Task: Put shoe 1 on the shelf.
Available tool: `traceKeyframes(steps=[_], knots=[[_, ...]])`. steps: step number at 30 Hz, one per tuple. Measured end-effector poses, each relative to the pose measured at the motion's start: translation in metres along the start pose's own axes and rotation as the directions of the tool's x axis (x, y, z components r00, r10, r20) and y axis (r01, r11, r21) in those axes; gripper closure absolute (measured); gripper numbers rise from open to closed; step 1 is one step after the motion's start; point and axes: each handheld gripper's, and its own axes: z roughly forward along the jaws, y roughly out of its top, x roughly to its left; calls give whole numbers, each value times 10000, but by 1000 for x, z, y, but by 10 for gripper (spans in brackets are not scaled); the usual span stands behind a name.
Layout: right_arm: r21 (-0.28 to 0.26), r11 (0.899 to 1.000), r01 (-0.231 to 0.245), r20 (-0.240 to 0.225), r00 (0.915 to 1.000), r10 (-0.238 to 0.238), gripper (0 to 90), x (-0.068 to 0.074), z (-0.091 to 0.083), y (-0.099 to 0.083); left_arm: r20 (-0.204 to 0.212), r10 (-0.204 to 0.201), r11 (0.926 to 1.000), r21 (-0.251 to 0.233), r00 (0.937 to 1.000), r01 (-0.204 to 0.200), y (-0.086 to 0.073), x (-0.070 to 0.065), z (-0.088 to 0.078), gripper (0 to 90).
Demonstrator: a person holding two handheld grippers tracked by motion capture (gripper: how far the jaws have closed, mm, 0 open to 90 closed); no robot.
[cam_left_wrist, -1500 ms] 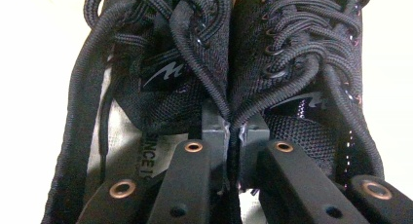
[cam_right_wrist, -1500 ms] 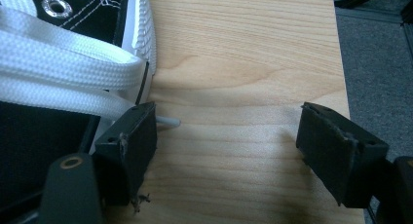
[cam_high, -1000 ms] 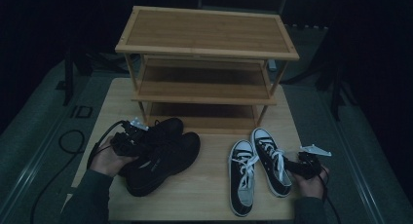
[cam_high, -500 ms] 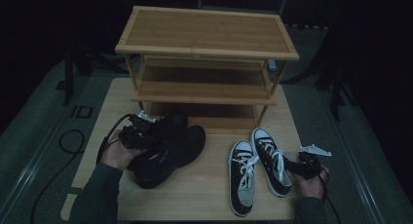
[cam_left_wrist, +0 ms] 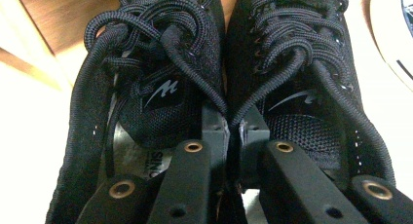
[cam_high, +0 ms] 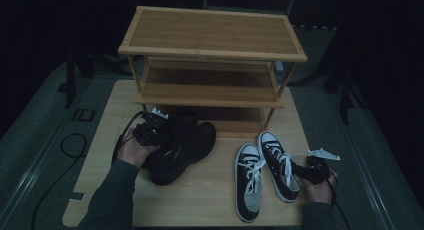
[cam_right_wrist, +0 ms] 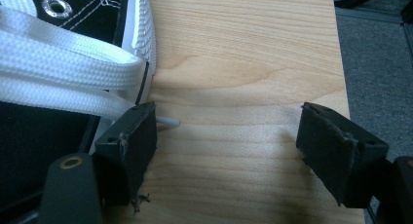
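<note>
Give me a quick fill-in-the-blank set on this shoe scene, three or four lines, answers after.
1. The left claw is clamped on the inner walls of the pair of ____ shoes.
2. The right claw stands ____ over bare table, beside the sneakers.
3. The sneakers have ____ laces.
4. The wooden rack behind the shoes has ____ shelves.

Missing words: black; open; white; three
</note>
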Motion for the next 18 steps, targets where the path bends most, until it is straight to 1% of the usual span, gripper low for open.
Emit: traceKeyframes(steps=[2,4,8,13,14,18], knots=[[14,10000,-28,-6,10000,28,224,0,0,0,-48,-3,10000,16,10000,3,2,-1,1,855],[15,10000,-31,-3,10000,31,224,0,0,0,-72,-111,9999,-48,9999,111,5,-2,3,855],[9,10000,-21,5,10000,21,223,0,0,0,-141,-179,9998,-56,9997,178,9,-3,5,855],[8,10000,-20,6,10000,20,223,0,0,0,-423,-173,9998,-80,9990,170,15,-5,13,855],[8,10000,-20,6,10000,20,223,0,0,0,-531,-246,9997,-86,9983,241,17,-6,16,855],[9,10000,-19,6,10000,19,223,0,0,0,-669,-299,9995,-79,9973,295,21,-7,19,855]])
